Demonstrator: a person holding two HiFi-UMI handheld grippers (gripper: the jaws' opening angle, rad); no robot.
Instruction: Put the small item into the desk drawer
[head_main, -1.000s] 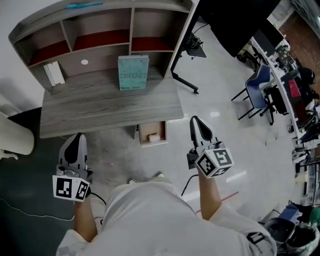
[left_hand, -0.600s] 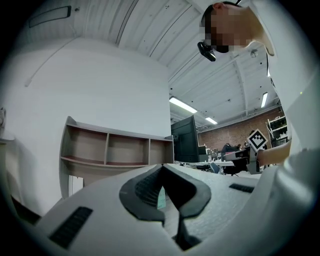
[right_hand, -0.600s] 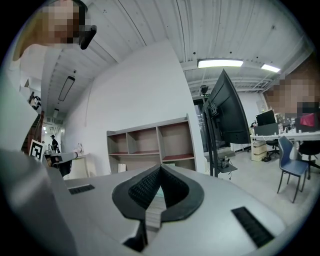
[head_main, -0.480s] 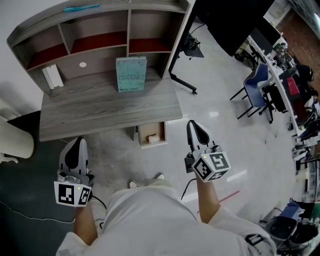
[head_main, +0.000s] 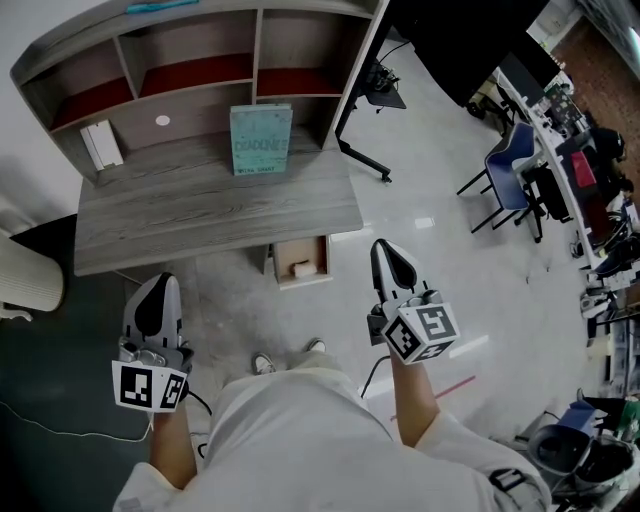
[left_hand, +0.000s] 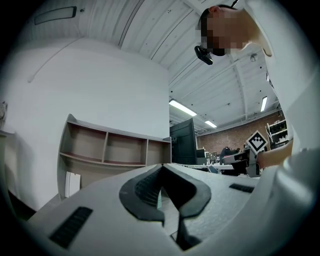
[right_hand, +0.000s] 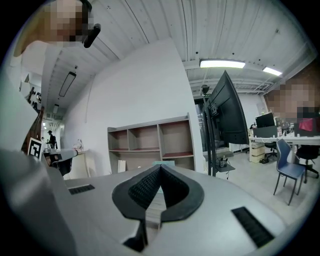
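Head view: left tongs (head_main: 158, 290) and right tongs (head_main: 386, 256) both closed, empty, short of the surface (head_main: 200, 215); small white item (head_main: 301, 268) seems to lie in the open drawer (head_main: 298, 250) under the surface's front edge, probably light, pinch across its narrow sides

Bright, even overhead ceiling light (right_hand: 222, 63); sharp head view; fisheye-warped, dark-cornered gripper views.
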